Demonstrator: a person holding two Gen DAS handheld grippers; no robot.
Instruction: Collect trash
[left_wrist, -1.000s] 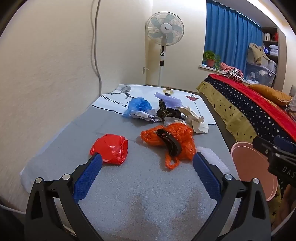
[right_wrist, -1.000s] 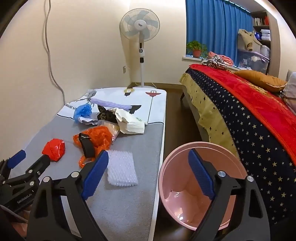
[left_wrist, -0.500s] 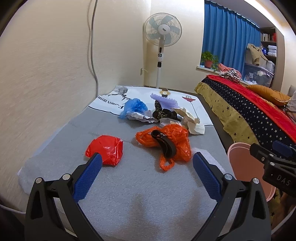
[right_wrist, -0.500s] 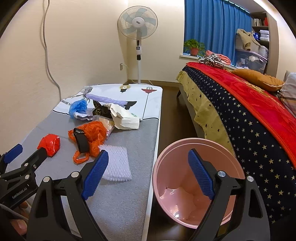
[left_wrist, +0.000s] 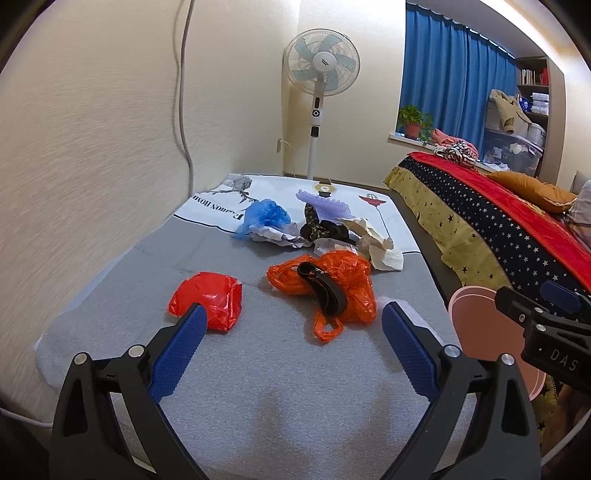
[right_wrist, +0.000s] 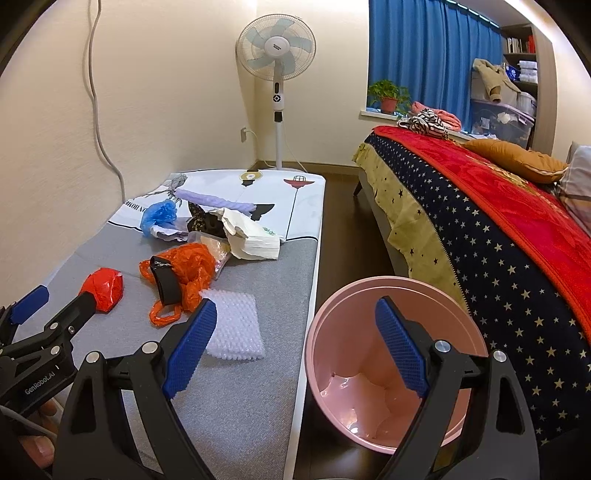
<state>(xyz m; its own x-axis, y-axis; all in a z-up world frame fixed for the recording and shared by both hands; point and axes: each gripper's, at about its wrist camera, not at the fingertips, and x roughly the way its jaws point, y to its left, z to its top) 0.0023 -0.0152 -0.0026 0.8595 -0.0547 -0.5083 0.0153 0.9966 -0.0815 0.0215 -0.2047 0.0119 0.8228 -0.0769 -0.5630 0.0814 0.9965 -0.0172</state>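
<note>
Beside the starry bed (right_wrist: 480, 221), a grey mattress (left_wrist: 258, 387) lay along the wall, with a pink bin (right_wrist: 391, 369) on the floor between them. You held your left gripper (left_wrist: 291, 350) and right gripper (right_wrist: 295, 354) with fingers released, grasping nothing. Ahead lay an orange bag (left_wrist: 343, 284), near the red wrapper (left_wrist: 210, 299) to its left; bubble wrap (right_wrist: 236, 325) sat beside the bin.

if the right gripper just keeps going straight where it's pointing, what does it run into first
Probably the pink bin: the open right gripper aims down at its near-left rim, by the mat's edge. Its left finger might graze the bubble wrap first; depth is unclear.
</note>
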